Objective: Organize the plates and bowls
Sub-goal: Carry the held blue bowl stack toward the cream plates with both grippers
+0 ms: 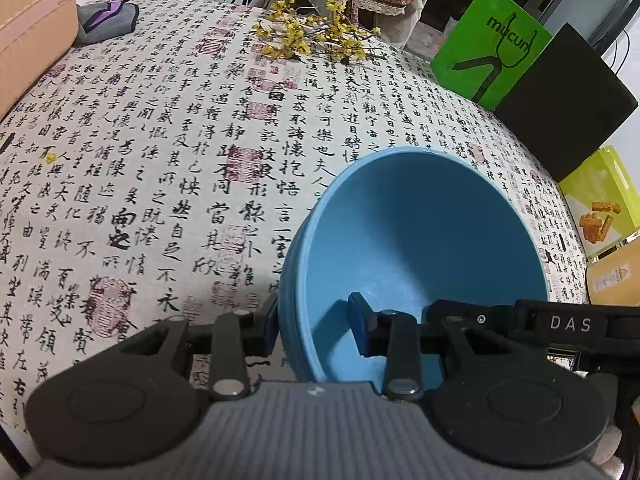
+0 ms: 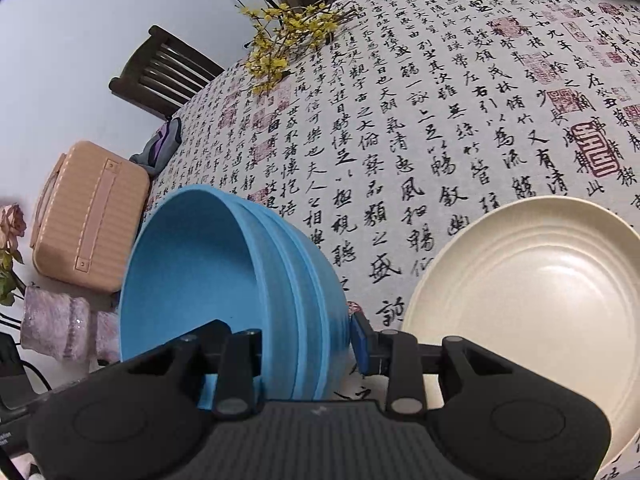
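My left gripper (image 1: 316, 330) is clamped on the near left wall of the blue bowl (image 1: 420, 240), one pad outside the wall and one inside, with the bowl tilted so its mouth faces up and toward me. My right gripper (image 2: 308, 346) pinches the opposite wall of the same blue bowl (image 2: 192, 264) the same way, one finger inside and the blue pad against the ribbed outside. I see nothing in the bowl. Just right of it in the right wrist view a cream plate (image 2: 532, 292) lies on the table, nothing on it, its rim close to the right finger; I cannot tell whether they touch.

The tablecloth (image 1: 168, 168) is printed with black calligraphy and red seals. A yellow flowering branch (image 1: 316, 36) lies at the far side. Beyond the table's right edge stand a green bag (image 1: 492, 48) and a black box (image 1: 568, 108); at the far left sit a pink suitcase (image 2: 88, 216) and a dark wooden chair (image 2: 160, 72).
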### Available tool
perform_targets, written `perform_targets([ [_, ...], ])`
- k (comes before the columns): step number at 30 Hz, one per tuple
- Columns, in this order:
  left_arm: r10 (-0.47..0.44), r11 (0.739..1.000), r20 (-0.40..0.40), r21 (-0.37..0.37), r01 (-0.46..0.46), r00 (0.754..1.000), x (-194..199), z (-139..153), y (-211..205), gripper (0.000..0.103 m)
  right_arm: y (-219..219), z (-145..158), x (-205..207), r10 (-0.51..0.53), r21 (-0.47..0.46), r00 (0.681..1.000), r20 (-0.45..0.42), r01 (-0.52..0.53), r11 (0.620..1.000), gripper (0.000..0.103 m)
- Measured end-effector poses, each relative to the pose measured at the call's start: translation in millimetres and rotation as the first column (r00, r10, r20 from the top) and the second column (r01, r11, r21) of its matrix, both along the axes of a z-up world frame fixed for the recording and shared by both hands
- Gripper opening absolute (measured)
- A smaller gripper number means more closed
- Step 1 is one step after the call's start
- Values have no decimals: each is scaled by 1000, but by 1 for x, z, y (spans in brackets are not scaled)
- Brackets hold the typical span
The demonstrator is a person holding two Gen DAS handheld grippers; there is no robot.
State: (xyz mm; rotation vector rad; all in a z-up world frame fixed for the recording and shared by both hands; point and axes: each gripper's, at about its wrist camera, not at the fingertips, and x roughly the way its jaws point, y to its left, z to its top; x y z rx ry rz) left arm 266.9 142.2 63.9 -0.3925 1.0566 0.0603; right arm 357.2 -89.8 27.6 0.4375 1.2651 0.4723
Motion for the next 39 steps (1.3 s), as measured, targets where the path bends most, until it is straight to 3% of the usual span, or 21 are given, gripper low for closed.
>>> perform_targets([
  [27,-3,1000,23,-24,3,1000,-3,2,-80,36,-79,8,-5,11,-28,999,40,-10,1000,31],
  [39,-48,998,23,-49,49,999,-7,-1,-104,36,-108,13,-13,-18,-58,998,52,21,998,31],
])
